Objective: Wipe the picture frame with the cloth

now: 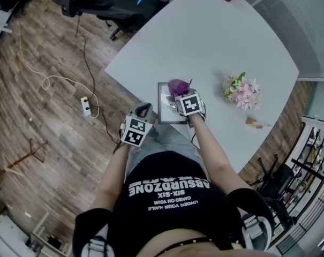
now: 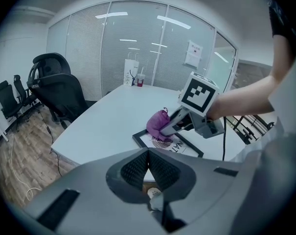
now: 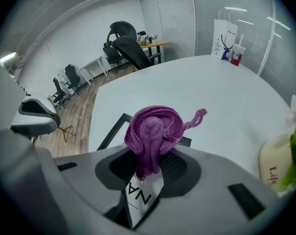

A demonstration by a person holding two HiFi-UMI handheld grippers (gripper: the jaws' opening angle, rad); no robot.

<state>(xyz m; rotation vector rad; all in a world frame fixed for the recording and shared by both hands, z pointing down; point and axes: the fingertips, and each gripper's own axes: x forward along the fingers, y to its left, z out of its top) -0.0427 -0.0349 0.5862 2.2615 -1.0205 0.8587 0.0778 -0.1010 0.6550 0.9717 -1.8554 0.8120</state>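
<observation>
the left gripper (image 2: 148, 156) has its fingers pressed together on nothing, held off the near edge of the white table (image 1: 215, 42). the right gripper (image 3: 148, 163) pinches a bunched purple knitted cloth (image 3: 152, 129), which bulges past its fingertips and rests on the black-rimmed picture frame (image 2: 144, 141) lying flat beneath them. to the right of those fingers, apart from the frame, stands a cream pot of pink flowers (image 1: 242, 92). far beyond the fingertips, at the table's other edge, stand a white paper bag (image 3: 226, 31) and a red cup (image 3: 237, 57).
</observation>
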